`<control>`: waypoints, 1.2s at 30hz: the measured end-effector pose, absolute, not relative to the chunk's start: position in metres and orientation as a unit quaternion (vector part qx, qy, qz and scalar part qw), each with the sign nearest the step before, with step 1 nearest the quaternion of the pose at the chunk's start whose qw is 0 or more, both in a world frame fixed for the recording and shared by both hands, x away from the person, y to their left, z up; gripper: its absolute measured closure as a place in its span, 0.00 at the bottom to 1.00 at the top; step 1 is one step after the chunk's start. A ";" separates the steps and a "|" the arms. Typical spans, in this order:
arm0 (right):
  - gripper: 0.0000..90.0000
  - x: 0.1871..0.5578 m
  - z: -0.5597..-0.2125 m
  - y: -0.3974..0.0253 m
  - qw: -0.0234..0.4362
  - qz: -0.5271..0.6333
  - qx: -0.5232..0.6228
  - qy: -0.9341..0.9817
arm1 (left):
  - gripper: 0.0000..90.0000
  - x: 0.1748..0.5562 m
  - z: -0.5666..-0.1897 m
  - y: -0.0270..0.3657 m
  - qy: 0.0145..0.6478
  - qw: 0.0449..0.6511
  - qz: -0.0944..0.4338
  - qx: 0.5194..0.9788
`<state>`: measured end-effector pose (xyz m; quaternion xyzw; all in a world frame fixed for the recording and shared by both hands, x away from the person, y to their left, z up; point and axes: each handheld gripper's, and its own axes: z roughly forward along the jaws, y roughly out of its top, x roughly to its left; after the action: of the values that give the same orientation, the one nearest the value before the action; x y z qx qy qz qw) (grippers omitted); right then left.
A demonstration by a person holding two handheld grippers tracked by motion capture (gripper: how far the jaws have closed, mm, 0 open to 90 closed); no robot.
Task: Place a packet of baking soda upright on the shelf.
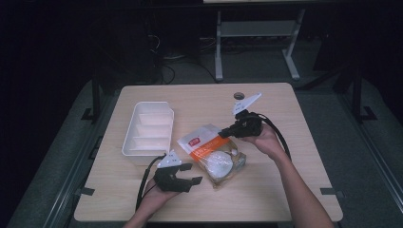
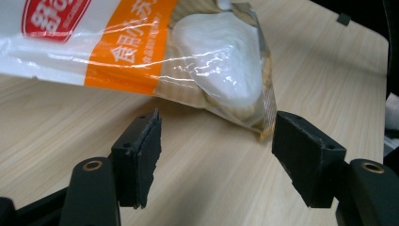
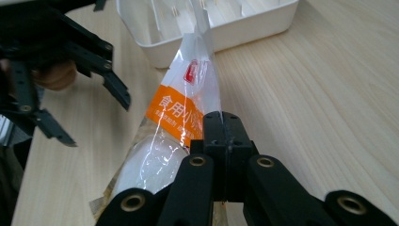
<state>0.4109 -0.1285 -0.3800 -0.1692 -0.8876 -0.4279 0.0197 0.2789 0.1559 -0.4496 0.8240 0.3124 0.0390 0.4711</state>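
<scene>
From above, my right gripper (image 1: 227,133) is clamped on the bag (image 1: 212,154) at mid-table; the white tray (image 1: 148,128) sits at its nine o'clock, apart. My left gripper (image 2: 214,150) gapes before the bag's corner; I should close squarely. My right gripper's view shows the tray beyond, nothing blocking.

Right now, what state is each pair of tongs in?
Left tongs: open, empty, just short of the clear plastic bag with the orange band.
Right tongs: closed on that bag's edge.

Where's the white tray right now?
High view: the white tray sits left of centre on the table, just left of the bag, beyond the left tool.
</scene>
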 end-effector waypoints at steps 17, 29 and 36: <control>1.00 0.373 -0.358 -0.172 -0.005 -0.496 -0.158 -0.854 | 0.51 0.311 -0.446 0.129 0.344 0.526 -0.008 0.778; 1.00 0.355 -0.359 -0.192 -0.025 -0.527 -0.177 -0.831 | 0.97 0.313 -0.425 0.130 0.337 0.540 0.001 0.771; 0.99 0.344 -0.368 -0.191 -0.036 -0.528 -0.178 -0.830 | 0.98 0.311 -0.417 0.135 0.322 0.519 0.025 0.792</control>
<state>0.3438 -0.1906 -0.3678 -0.1778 -0.8296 -0.5281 -0.0362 0.3110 0.1353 -0.4166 0.7915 0.3224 0.0251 0.5186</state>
